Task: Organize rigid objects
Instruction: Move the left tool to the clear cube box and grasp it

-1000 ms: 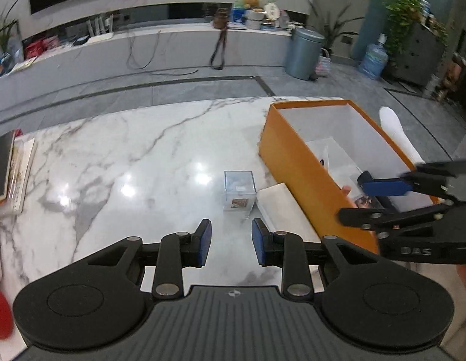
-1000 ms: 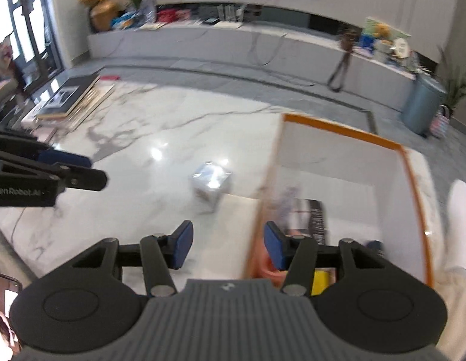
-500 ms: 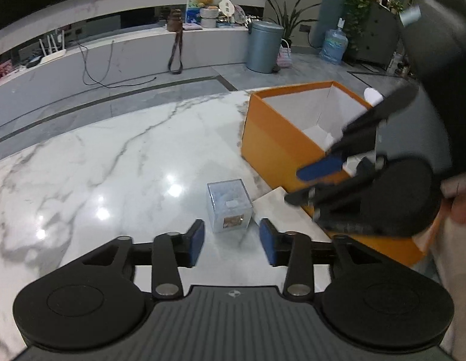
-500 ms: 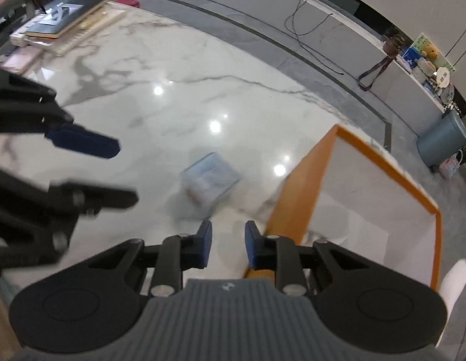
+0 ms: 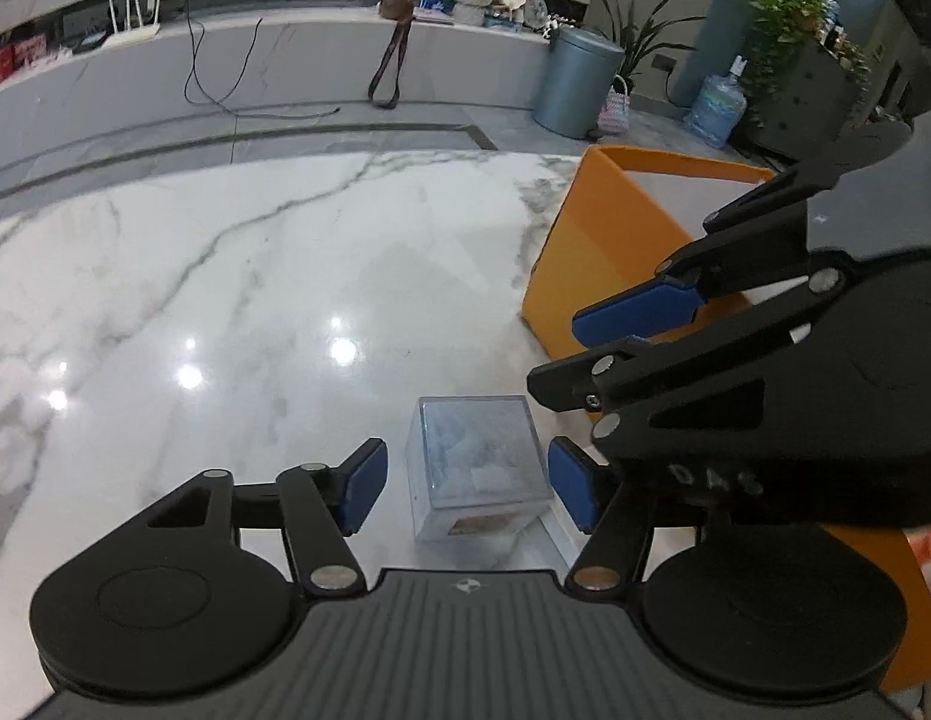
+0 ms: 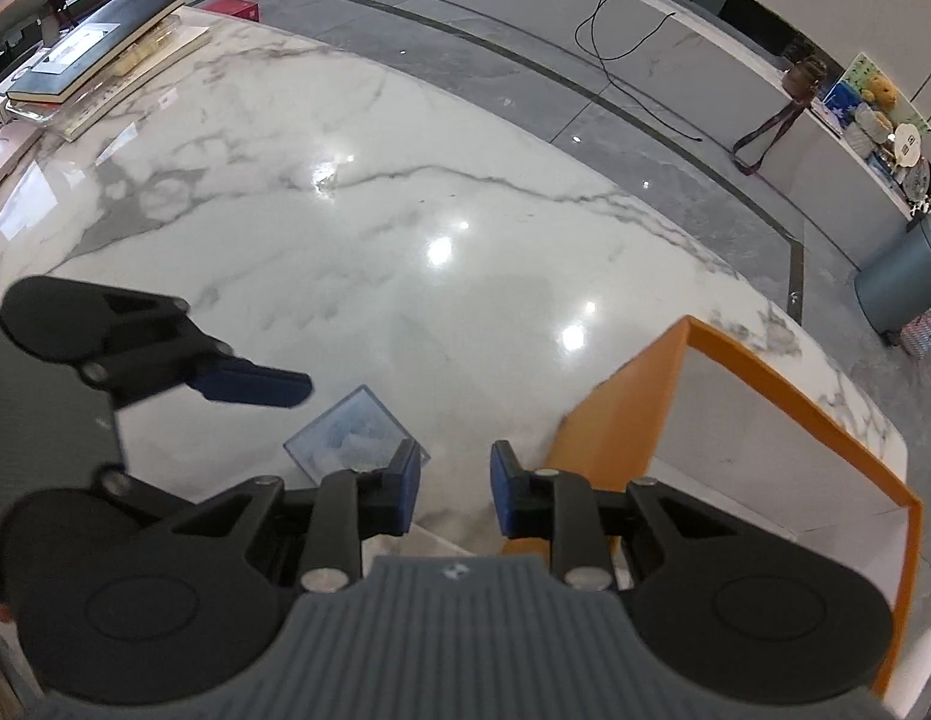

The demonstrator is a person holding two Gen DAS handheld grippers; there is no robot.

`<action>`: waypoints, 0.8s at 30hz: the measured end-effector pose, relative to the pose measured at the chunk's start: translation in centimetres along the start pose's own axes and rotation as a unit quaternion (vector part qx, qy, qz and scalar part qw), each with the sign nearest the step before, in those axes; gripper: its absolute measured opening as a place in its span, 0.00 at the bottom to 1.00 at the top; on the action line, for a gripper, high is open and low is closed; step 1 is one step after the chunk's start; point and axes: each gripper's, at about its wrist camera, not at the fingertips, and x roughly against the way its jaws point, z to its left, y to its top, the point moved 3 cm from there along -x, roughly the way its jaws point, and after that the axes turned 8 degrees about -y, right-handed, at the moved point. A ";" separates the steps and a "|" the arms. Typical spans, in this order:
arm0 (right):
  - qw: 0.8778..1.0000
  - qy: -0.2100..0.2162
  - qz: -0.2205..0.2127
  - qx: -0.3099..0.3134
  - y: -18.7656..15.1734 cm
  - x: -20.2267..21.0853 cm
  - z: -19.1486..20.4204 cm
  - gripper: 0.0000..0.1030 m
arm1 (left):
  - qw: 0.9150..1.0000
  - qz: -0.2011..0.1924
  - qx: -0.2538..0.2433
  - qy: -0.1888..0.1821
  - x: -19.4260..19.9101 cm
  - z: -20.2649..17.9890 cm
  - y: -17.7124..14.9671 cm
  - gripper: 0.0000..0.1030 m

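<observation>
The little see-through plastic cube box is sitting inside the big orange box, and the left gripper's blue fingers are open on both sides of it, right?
Not quite. The little see-through plastic cube box sits on the white marble table, outside the big orange box. The left wrist view shows that. The rest holds: the left gripper has its blue fingers open on both sides of it.

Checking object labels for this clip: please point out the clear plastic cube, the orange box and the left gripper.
clear plastic cube (image 5: 474,450): left wrist view, on its top face.
orange box (image 6: 621,414): right wrist view, on its outer orange side wall.
left gripper (image 5: 465,483): left wrist view, midway between its blue fingertips, straddling the cube.
</observation>
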 end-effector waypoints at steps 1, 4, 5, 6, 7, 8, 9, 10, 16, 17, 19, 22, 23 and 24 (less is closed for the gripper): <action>1.000 -0.001 0.000 -0.002 0.1 -0.2 -0.1 0.23 | 1.000 0.003 0.001 0.000 -0.2 0.0 0.1 0.69; 1.000 -0.001 0.002 0.000 0.4 -0.6 -0.2 0.26 | 1.000 0.010 0.007 0.000 -0.7 0.0 0.1 0.61; 1.000 -0.001 0.004 0.000 0.5 -0.6 -0.2 0.27 | 1.000 0.011 0.010 -0.002 -0.7 0.1 0.0 0.57; 1.000 0.000 0.004 0.000 0.5 -0.7 -0.3 0.28 | 1.000 0.009 0.011 -0.005 -0.7 0.1 0.1 0.56; 1.000 0.000 0.005 0.001 0.6 -0.7 -0.2 0.28 | 1.000 0.009 0.011 -0.003 -0.7 0.1 0.0 0.56; 1.000 0.000 0.005 0.002 0.7 -0.7 -0.2 0.28 | 1.000 0.009 0.010 -0.001 -0.6 0.1 0.0 0.56; 1.000 -0.001 0.004 0.002 0.7 -0.8 -0.3 0.28 | 1.000 0.011 0.008 0.001 -0.5 0.1 0.0 0.56; 1.000 -0.002 0.004 0.003 0.7 -0.8 -0.2 0.28 | 1.000 0.013 0.007 0.003 -0.4 0.1 -0.1 0.56; 1.000 -0.001 0.010 -0.007 0.6 -0.5 0.1 0.30 | 0.999 0.036 0.000 0.024 1.2 0.4 -0.9 0.55; 1.000 0.000 0.012 -0.010 0.5 -0.4 0.3 0.32 | 0.999 0.040 -0.001 0.029 1.7 0.6 -1.2 0.55; 1.000 -0.002 0.014 -0.016 0.2 0.0 0.8 0.40 | 0.998 0.046 -0.002 0.037 2.6 0.9 -1.8 0.55; 1.000 -0.014 0.027 -0.008 -0.3 0.5 2.3 0.45 | 0.997 0.052 0.005 0.048 4.4 1.7 -3.2 0.54; 0.999 -0.019 0.035 -0.004 -0.6 0.5 2.9 0.45 | 0.997 0.053 0.008 0.052 4.9 1.9 -3.7 0.54; 0.999 -0.019 0.046 0.001 -0.8 0.6 3.5 0.45 | 0.997 0.054 0.010 0.056 5.4 2.2 -4.1 0.54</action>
